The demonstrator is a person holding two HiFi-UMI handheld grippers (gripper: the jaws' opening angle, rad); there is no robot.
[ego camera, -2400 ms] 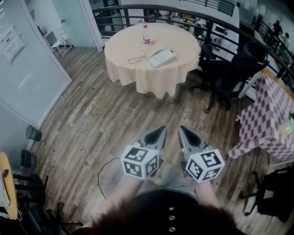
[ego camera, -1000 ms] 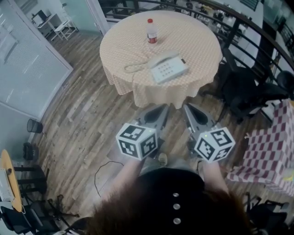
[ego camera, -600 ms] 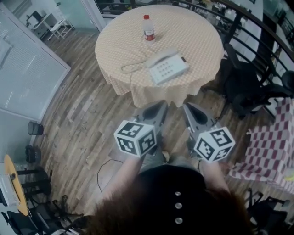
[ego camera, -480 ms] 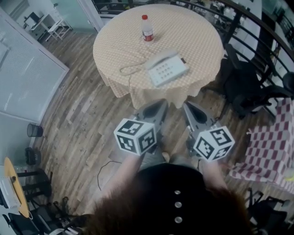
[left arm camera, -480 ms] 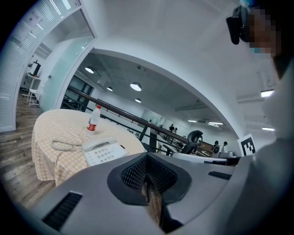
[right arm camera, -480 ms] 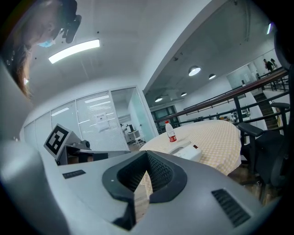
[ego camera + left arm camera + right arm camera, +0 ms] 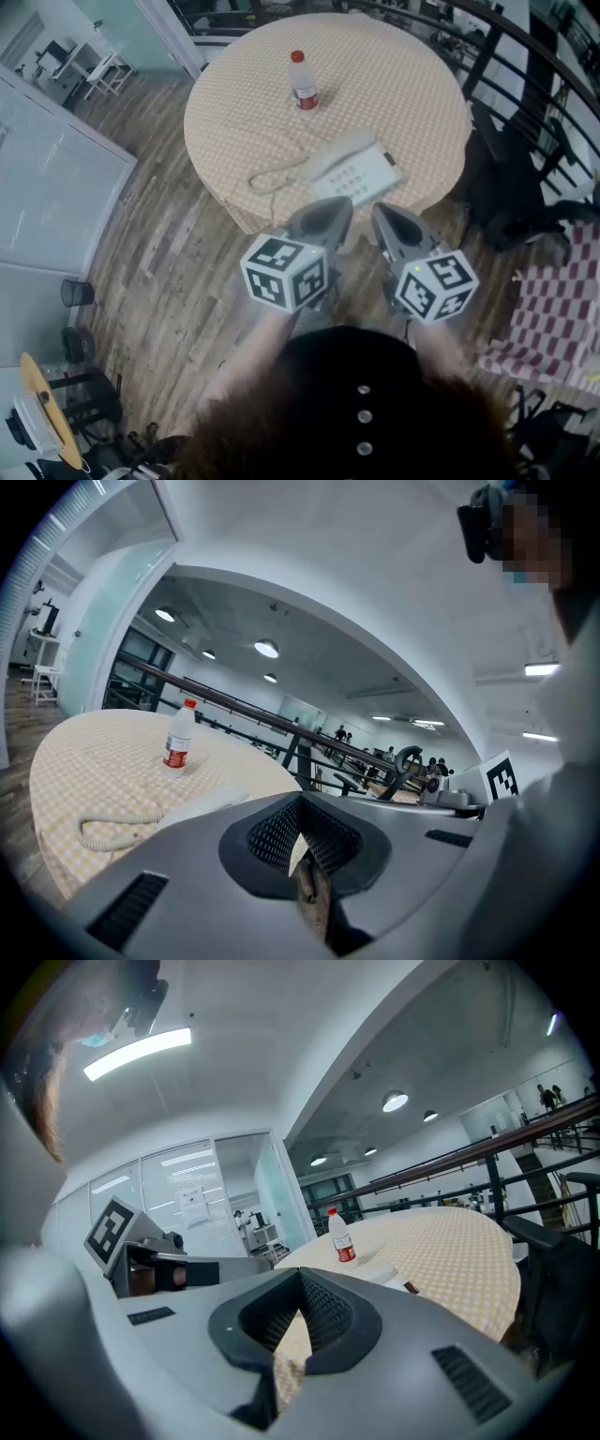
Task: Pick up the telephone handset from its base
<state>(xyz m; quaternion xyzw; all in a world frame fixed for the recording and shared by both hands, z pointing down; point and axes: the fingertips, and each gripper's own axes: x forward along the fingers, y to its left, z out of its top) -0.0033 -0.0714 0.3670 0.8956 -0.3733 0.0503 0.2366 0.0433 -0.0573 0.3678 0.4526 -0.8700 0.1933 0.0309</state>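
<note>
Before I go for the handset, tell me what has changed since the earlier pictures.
The person has walked up to the table: the left hand-held gripper and right hand-held gripper, earlier over open floor, now point at its near edge, just short of the telephone. Nothing was taken hold of; both are shut and empty. The handset, cord and bottle stayed put.

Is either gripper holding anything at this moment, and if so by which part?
Nothing is held. The left gripper and right gripper are both shut and empty; the handset lies on its base, touched by neither.
</note>
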